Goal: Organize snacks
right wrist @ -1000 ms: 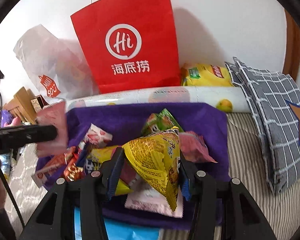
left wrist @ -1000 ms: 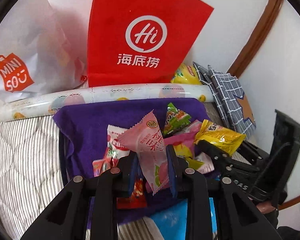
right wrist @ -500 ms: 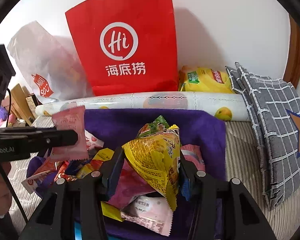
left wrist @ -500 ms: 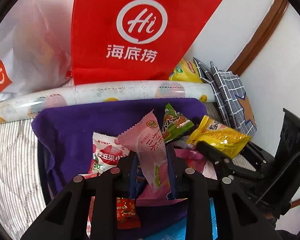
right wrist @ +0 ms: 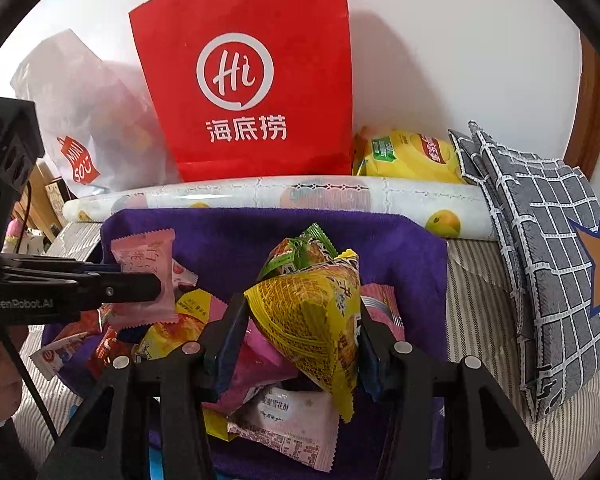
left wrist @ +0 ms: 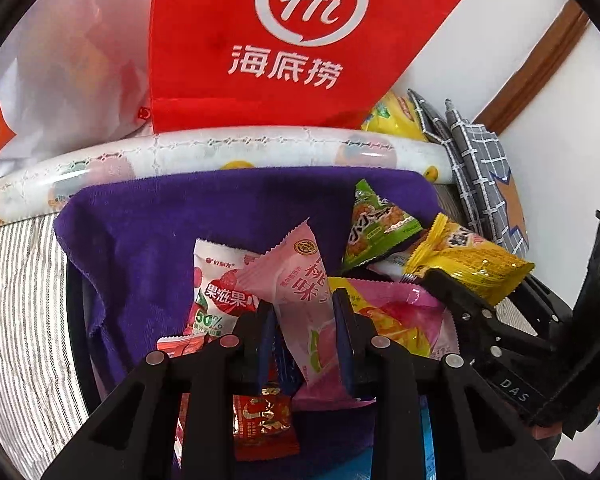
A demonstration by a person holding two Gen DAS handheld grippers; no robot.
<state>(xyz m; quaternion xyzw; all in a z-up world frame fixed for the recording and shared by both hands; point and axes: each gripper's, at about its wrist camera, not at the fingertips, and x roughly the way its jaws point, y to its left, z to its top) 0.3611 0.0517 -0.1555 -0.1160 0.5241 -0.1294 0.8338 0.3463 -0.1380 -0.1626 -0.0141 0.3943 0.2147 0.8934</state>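
My left gripper point(left wrist: 303, 338) is shut on a pink peach-flavour snack packet point(left wrist: 300, 292) and holds it above a purple cloth point(left wrist: 160, 240) strewn with several snack packets. It also shows in the right wrist view point(right wrist: 144, 276), at the left. My right gripper point(right wrist: 300, 344) is shut on a yellow snack packet point(right wrist: 316, 320), seen from the left wrist view point(left wrist: 464, 256) at the right. A green packet point(left wrist: 374, 228) and a white-and-red jelly packet point(left wrist: 220, 292) lie on the cloth.
A red paper bag point(right wrist: 244, 80) stands against the wall behind a rolled fruit-print sheet point(right wrist: 280, 200). A white Miniso bag point(right wrist: 88, 120) is at its left, a yellow chip bag point(right wrist: 408, 156) and grey checked cushions point(right wrist: 540, 220) at its right. Striped bedding point(left wrist: 20, 300) surrounds the cloth.
Both grippers have moved forward toward the red bag with their packets still held; the bag looms larger in both views.
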